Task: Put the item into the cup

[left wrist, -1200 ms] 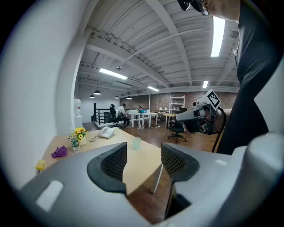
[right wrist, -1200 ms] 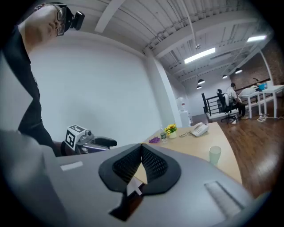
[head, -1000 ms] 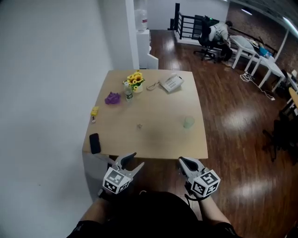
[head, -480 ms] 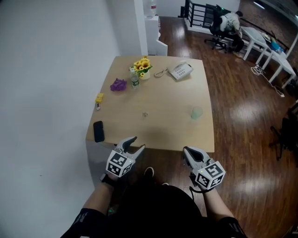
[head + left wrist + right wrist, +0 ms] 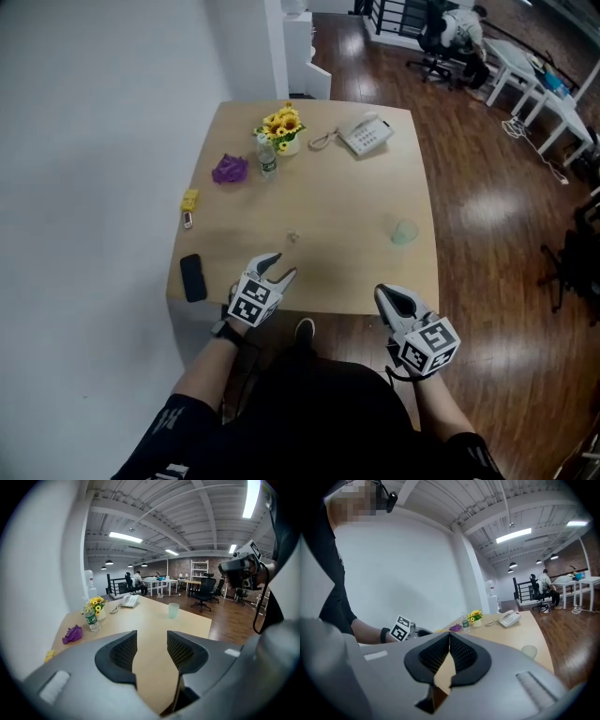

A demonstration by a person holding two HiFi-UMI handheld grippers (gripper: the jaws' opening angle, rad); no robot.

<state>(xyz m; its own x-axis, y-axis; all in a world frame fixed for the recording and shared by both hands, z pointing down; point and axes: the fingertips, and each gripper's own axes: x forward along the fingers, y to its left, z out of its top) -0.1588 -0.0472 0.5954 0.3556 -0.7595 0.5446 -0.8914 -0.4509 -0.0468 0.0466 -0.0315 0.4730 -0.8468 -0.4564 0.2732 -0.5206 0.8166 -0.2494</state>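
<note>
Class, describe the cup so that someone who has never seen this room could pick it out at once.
Start at the light wooden table in the head view. Follow its right edge, beside the dark floor, down from the white telephone towards the person. The cup stands alone there: small, pale green and see-through, with nothing else close by.

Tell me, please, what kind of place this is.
Most likely an open-plan office: a desk phone on the table, white desks beyond with a person seated there, and a black office chair on the wood floor.
</note>
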